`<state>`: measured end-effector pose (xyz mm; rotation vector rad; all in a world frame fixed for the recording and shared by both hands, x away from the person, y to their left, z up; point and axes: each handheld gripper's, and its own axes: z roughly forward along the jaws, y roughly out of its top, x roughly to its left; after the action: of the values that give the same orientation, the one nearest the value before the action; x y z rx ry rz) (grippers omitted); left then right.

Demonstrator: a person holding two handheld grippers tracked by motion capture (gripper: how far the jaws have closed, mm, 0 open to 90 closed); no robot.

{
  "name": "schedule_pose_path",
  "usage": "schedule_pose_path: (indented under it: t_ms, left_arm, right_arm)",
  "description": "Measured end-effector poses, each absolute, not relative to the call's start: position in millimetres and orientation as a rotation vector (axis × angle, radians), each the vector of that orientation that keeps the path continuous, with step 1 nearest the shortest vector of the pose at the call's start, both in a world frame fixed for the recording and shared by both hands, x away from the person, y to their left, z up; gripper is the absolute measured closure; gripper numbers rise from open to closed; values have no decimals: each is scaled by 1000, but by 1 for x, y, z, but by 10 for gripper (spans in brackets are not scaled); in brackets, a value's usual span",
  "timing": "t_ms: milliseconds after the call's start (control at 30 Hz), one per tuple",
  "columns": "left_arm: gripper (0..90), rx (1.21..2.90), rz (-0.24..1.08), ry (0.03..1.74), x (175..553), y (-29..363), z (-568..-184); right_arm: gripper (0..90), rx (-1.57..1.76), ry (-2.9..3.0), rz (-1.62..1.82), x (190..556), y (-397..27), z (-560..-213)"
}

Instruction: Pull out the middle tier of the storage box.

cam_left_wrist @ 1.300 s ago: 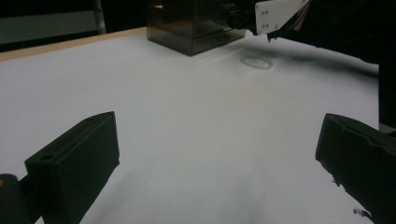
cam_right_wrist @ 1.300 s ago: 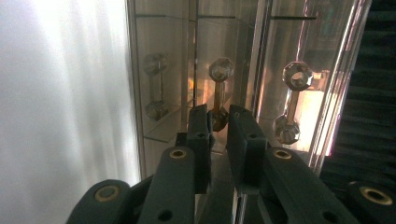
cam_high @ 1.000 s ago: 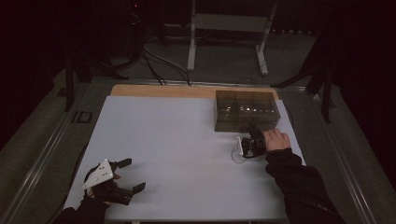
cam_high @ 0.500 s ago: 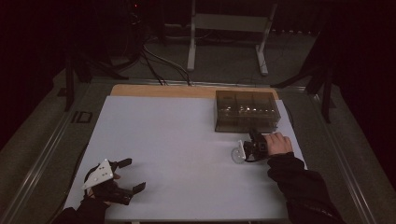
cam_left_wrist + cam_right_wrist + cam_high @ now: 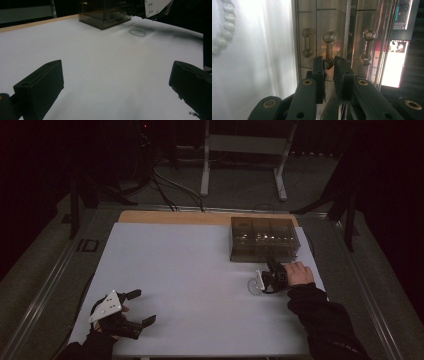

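Drawers of smoked clear plastic (image 5: 263, 240) stood at the far right of a white sheet (image 5: 190, 285) laid over a wooden table (image 5: 170, 217), in a dark room with a metal stand (image 5: 245, 150) and cables behind. Its front carried faceted handles (image 5: 329, 47), seen sideways in the right gripper view. The right gripper (image 5: 329, 66) pointed at the box's front with its jaws nearly together, a narrow gap between them level with the middle handle's end; whether the pads pinched it I could not tell. A bead bracelet (image 5: 255, 286) lay just beside that gripper. The left gripper (image 5: 135, 307) rested near the front left, jaws spread wide over bare sheet.
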<state>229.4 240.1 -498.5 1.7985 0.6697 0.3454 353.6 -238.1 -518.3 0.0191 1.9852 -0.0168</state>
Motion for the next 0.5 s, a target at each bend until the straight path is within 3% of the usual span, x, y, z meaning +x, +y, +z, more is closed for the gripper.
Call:
schedule_pose_path:
  t_ms: [400,500]
  left_arm:
    - [11,1809,347,669,229,239,-499]
    - [11,1806,346,668,230,240,-499]
  right_arm:
    - [796,44,2017,23,354,-241,-514]
    - [760,47,2051,76,354,-244,-510]
